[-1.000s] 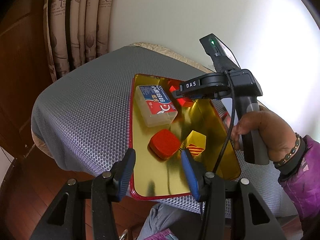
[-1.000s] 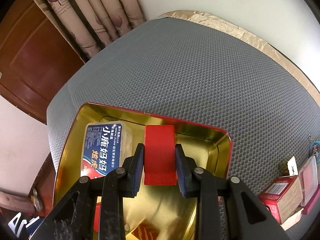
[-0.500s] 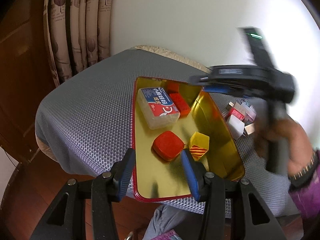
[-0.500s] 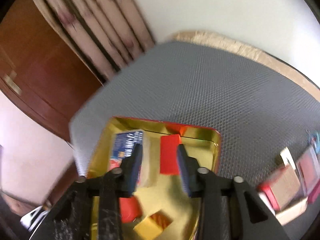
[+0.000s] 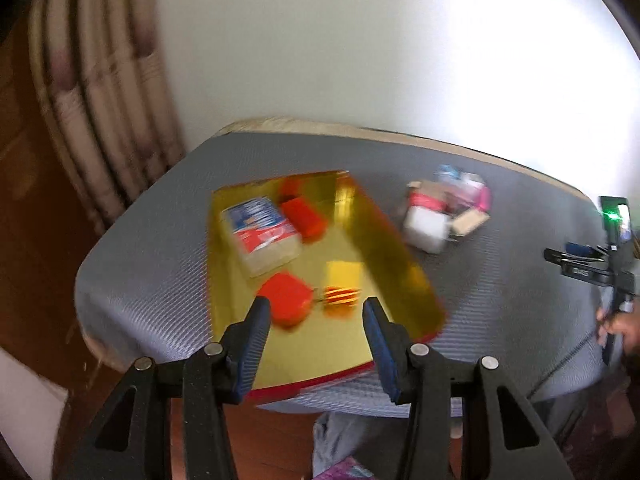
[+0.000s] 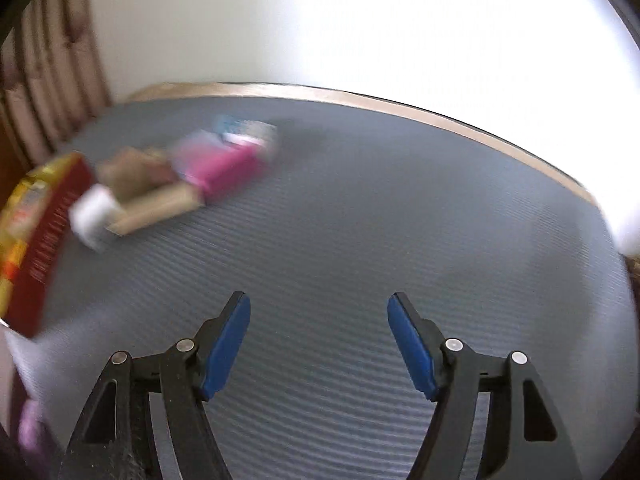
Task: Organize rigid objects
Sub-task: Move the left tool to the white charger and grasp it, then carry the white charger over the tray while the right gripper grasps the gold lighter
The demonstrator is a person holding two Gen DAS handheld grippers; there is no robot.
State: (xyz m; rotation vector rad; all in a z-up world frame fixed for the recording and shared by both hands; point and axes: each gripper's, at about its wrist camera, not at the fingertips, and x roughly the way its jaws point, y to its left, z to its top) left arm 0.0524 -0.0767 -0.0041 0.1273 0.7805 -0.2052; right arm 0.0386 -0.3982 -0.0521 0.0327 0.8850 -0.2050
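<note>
Change since a second ago: right gripper (image 6: 318, 344), which held a red block over the gold tray, has let it go and swung away to the right; its jaws have just been opening, with nothing between them. Left gripper (image 5: 314, 344) has shifted a little, so the tray sits more to the left in its view.
Right jaws: apart and empty, above bare grey surface (image 6: 380, 220).
Left jaws: partly apart, holding nothing, hovering over the near end of the gold tray (image 5: 396, 240).
Tray contents: a clear box with a blue and red label (image 5: 262, 234), the red block (image 5: 304, 218) just beside it, a rounded red case (image 5: 288, 298) and a small yellow striped box (image 5: 342, 284) near the front.
Things left to sort: a cluster of small boxes (image 6: 176, 184) on the surface to the right of the tray, well apart from the right gripper. A white box (image 5: 426, 226), a pink one (image 6: 222, 170) and a flat tan one (image 6: 160, 206) can be made out; blur hides finer detail.
Likely handling: these look light and stiff, probably card or plastic, so they should hold their shape under a gentle squeeze. Glossy faces could slip.
Where to take hold: across two flat, parallel sides, near the middle. The boxes touch one another, so an outer one, such as the white box, looks easiest to reach.
</note>
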